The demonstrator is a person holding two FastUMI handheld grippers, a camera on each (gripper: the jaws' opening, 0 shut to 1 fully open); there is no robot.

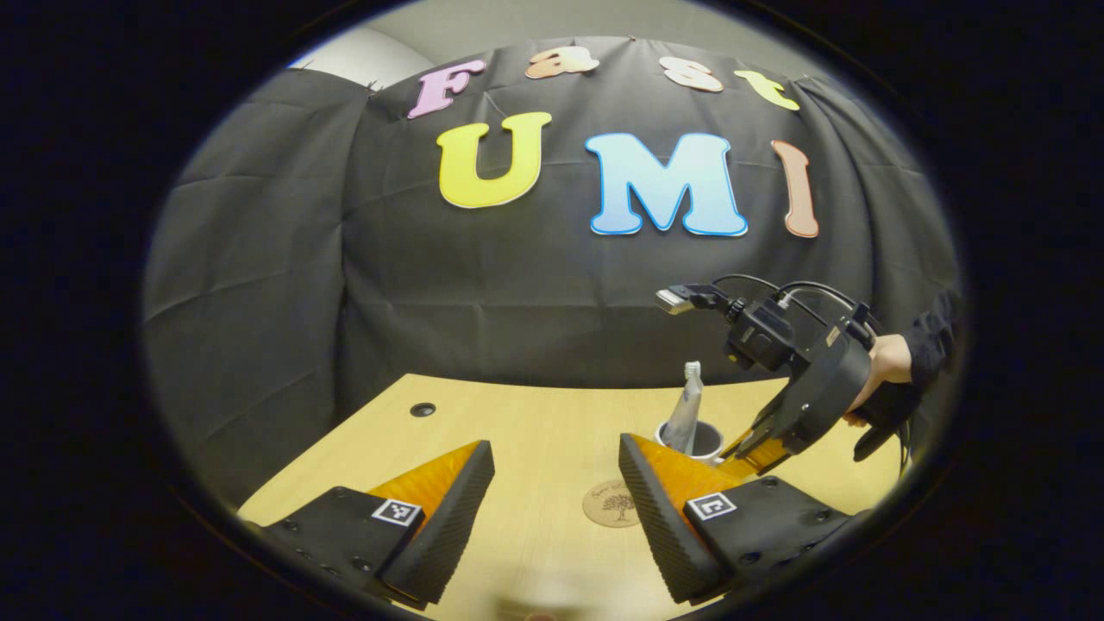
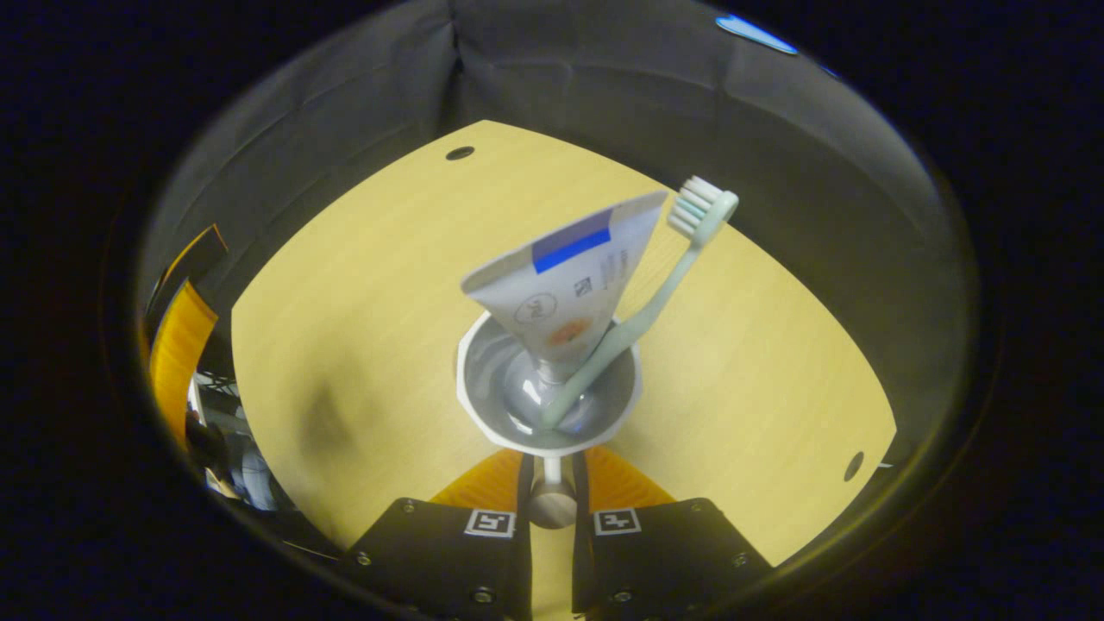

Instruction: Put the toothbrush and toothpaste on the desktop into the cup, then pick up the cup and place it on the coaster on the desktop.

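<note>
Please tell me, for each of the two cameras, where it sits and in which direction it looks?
Left gripper view: rides on the left tool, jaws open, low over the desk, facing the cloth wall; a hand holds the right tool.
Right gripper view: rides on the right tool, looking down into the cup, whose handle its fingers grip.
Shared: cup, toothpaste, desk.

place: recording booth | cues: black cloth wall [image 1: 259, 285]; bare wooden desktop [image 1: 535, 431] with cable holes
</note>
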